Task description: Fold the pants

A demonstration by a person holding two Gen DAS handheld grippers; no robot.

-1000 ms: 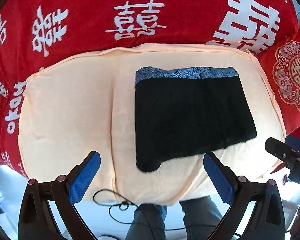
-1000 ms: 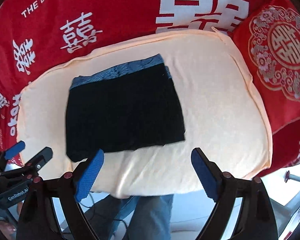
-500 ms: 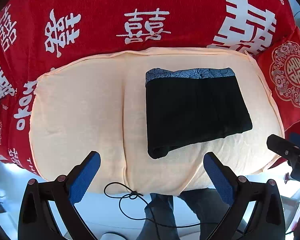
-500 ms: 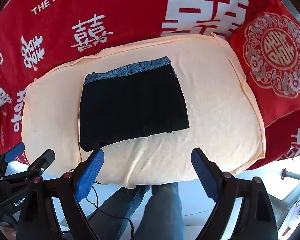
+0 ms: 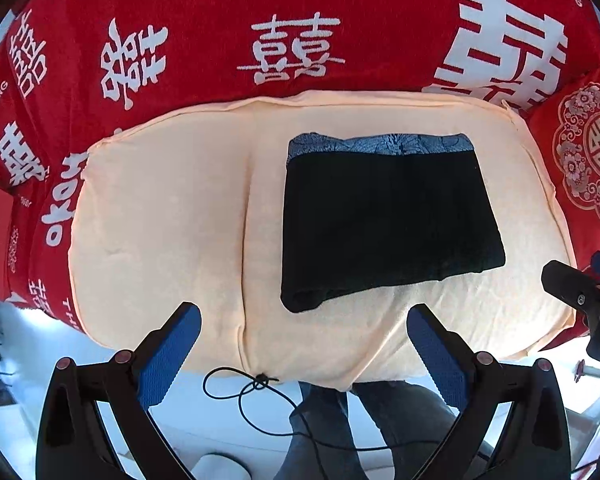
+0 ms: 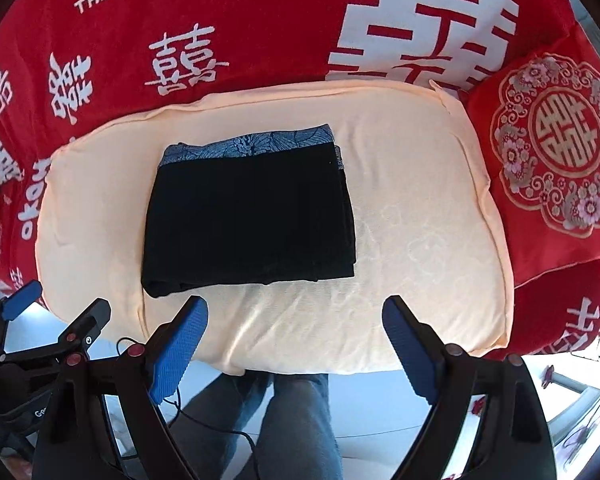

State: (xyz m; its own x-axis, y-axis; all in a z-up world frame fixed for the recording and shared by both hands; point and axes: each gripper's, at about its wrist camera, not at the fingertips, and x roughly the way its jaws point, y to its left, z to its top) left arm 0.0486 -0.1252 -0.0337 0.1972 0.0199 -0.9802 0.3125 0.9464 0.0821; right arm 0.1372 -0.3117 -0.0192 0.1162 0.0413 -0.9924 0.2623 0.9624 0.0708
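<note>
The folded pants (image 5: pixel 388 216) lie ahead of both my released hand-held grippers, left (image 5: pixel 302 330) and right (image 6: pixel 296 320), long axis along the cushion's (image 5: pixel 160 216) near edge, the right nearer.

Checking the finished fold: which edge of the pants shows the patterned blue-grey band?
The far edge of the folded pants, toward the red cover. The blue-grey band runs along it; the near edge, facing both open tools, is plain black.

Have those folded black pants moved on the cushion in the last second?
No. The pants lie in the same spot on the cushion, waistband toward the red cover; only the cameras pulled back.
</note>
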